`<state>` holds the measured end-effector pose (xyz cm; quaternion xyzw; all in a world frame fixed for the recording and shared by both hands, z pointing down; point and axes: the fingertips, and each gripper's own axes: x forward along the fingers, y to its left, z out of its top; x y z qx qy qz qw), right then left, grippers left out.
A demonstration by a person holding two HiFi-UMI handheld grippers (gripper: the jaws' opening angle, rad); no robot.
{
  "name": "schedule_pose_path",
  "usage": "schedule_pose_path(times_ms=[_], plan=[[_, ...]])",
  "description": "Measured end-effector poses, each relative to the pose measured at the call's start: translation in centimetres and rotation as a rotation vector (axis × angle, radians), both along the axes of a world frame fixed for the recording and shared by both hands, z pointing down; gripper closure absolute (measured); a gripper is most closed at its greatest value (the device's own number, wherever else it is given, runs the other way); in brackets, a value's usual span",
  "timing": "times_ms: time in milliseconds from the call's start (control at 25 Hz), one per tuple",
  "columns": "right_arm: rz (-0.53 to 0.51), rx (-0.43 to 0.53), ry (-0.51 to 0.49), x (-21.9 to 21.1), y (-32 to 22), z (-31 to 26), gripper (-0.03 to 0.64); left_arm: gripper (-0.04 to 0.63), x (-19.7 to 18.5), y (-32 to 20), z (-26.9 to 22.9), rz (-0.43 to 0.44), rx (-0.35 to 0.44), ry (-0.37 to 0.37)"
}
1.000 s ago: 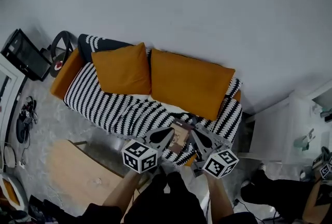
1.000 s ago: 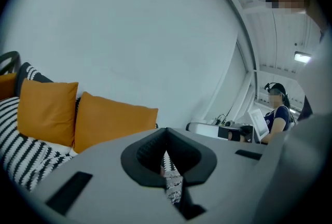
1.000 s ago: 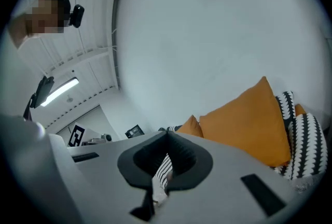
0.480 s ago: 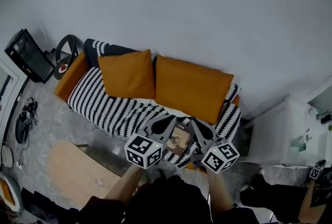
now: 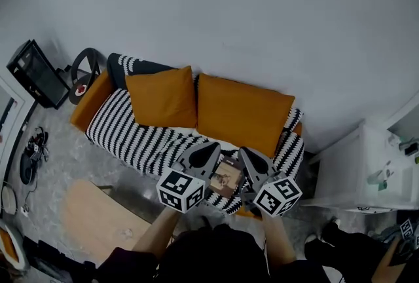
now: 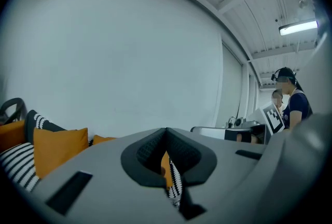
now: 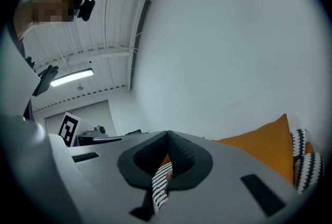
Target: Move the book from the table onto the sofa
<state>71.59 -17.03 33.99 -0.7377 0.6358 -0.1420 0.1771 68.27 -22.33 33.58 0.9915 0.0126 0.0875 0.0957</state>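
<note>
Both claws are closed. The left gripper [image 5: 209, 149] has its dark pads [image 6: 142, 158] meeting at the tip in the left gripper view. The right gripper [image 5: 247, 154] shows its pads [image 7: 137, 158] meeting the same way in the right gripper view. Through the slit under each pair of tips only striped cloth and a bit of orange show, so neither pair of jaws has the book between them.

A plain pale wall [image 5: 262, 13] fills the upper half of the head view. Under it stands the sofa [image 5: 124, 131], orange-bodied and draped in a black-and-white striped cover. It lies beyond the far edge of the light wooden table [image 5: 98, 223], which sits at the lower left. Two orange cushions lean against the sofa back: the large cushion [image 5: 242, 111] on the right and the smaller cushion [image 5: 160, 97] beside it, their edges touching.

The book [image 5: 226, 177] is off the table, out past its far right corner. It sits between the two closed grippers, which flank it on either side (whether their flanks actually press it cannot be told from above). It is over the front of the sofa seat, below the large cushion. Nearest the person sit the left marker cube [image 5: 179, 188] and the right marker cube [image 5: 277, 195].
</note>
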Motion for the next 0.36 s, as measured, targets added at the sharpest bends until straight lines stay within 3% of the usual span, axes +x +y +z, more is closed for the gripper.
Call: schedule_pose_path(times_ms=[360], plan=[[0.006, -0.002, 0.007, -0.28, 0.39, 0.24, 0.595, 0.580, -0.57, 0.17, 0.24, -0.010, 0.013, -0.001]])
